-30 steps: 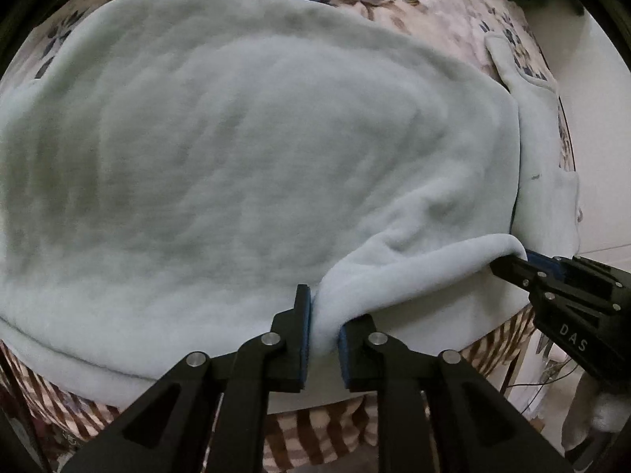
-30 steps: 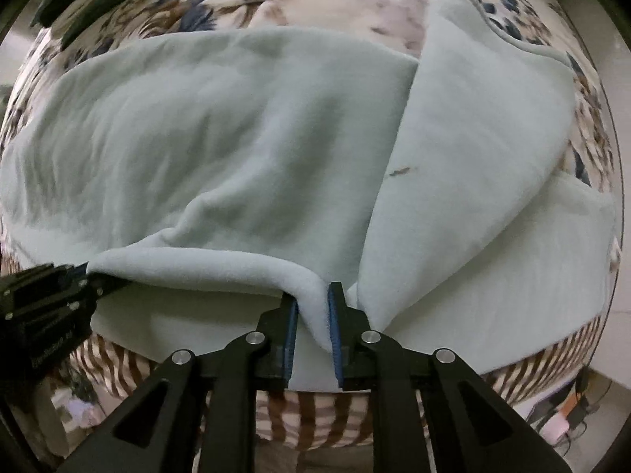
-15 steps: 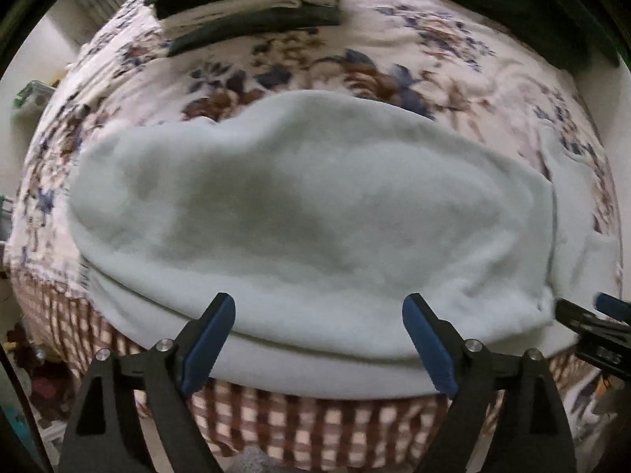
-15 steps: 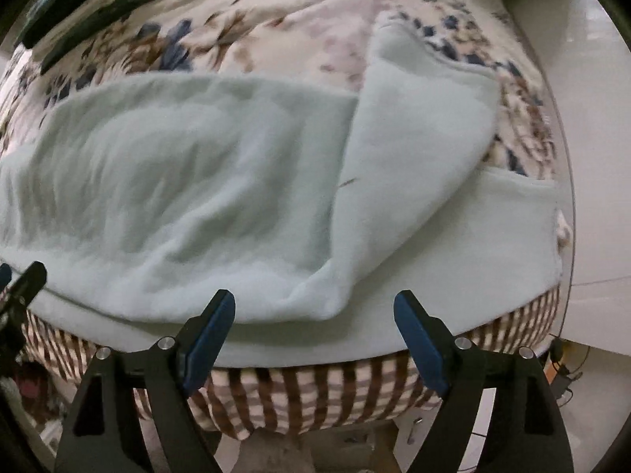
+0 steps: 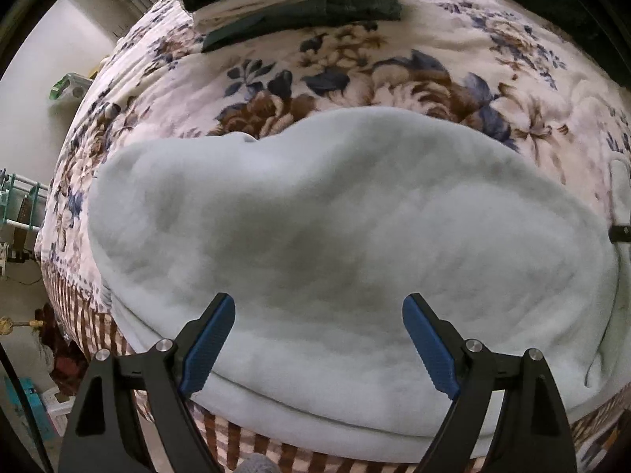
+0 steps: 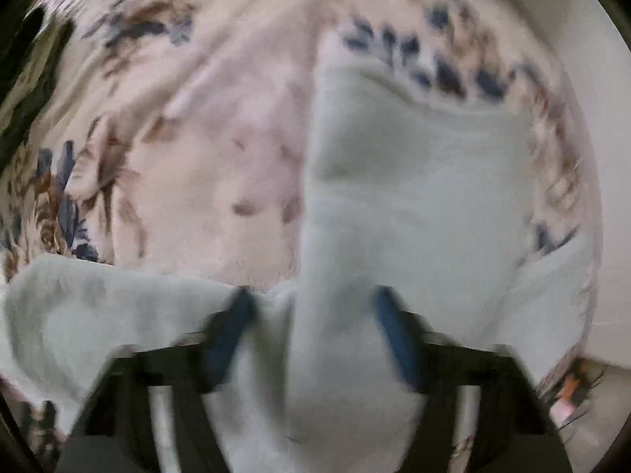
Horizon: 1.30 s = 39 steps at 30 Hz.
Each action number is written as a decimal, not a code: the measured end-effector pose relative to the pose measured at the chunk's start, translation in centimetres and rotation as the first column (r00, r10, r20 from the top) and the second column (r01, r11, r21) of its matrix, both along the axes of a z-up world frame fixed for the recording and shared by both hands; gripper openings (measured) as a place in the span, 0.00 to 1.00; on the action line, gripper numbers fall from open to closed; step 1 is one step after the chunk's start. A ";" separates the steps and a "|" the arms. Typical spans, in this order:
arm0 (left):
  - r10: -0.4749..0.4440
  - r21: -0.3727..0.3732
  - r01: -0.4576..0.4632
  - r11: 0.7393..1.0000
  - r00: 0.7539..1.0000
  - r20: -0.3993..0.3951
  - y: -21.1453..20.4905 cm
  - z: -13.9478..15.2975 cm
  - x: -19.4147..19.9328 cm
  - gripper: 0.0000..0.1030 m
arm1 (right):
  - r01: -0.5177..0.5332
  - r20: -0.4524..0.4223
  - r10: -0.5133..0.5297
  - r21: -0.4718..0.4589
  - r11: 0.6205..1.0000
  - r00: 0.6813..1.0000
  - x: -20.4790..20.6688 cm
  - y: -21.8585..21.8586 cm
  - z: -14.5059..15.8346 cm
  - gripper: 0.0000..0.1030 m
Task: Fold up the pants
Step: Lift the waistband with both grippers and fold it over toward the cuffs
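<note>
Your left gripper (image 5: pixel 318 349) holds its blue pads wide apart at the bottom of the frame, gripping nothing, with the pale green pants (image 5: pixel 335 244) spread across the middle on the floral bedspread (image 5: pixel 394 75). Your right gripper (image 6: pixel 311 335) has just been closing with a fold of the pants between its fingers, though blur hides whether the pads press it. Folded clothes (image 5: pixel 292 0) sit stacked at the top.
</note>
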<state>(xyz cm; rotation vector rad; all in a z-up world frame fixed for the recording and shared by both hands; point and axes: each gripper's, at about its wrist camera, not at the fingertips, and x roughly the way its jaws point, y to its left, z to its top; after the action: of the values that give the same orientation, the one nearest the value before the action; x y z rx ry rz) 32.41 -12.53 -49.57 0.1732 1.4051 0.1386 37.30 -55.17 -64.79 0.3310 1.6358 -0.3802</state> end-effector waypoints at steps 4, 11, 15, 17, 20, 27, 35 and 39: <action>-0.007 -0.018 0.007 1.000 1.000 -0.008 -0.2 0.2 -1.0 0.84 | 0.251 0.159 -0.251 0.019 0.968 0.955 -7.1 -6.4 4.6 0.08; 0.017 -0.090 -0.021 0.996 0.999 -0.040 -2.3 -0.4 -3.2 0.84 | 0.621 0.132 -0.661 0.247 0.744 0.739 -21.6 -14.0 3.5 0.11; -0.007 -0.080 0.004 0.997 0.999 -0.034 -4.7 -1.2 -3.7 0.84 | 0.700 0.113 -0.779 0.374 0.608 0.616 -24.9 -15.4 -0.3 0.14; -0.022 -0.076 0.019 0.997 0.999 -0.039 -5.8 -1.4 -3.7 0.84 | 0.740 0.129 -0.836 0.407 0.536 0.534 -26.4 -15.8 -1.0 0.14; -0.040 -0.085 0.037 0.996 0.999 -0.030 -7.2 -1.1 -3.6 0.84 | 0.761 0.168 -0.888 0.463 0.454 0.428 -28.7 -16.5 -1.0 0.24; -0.084 -0.087 0.081 0.993 0.996 -0.022 -11.8 -1.4 -3.5 0.84 | 0.780 0.200 -0.904 0.458 0.427 0.378 -28.5 -20.5 -2.4 0.63; -0.126 -0.125 0.125 0.984 0.992 0.001 -15.5 -0.8 -4.5 0.84 | 0.706 0.367 -0.734 0.236 0.667 0.571 -27.8 -21.9 5.0 0.06; -0.127 -0.140 0.126 0.982 0.992 0.005 -15.6 -0.8 -5.0 0.84 | 0.720 0.212 -0.753 0.220 0.658 0.623 -27.8 -24.2 0.9 0.08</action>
<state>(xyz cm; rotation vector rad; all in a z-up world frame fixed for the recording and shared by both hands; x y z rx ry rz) 27.46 -28.17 -50.41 0.1453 1.3977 -0.0661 9.49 -79.35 -63.85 1.1244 1.1617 -0.8228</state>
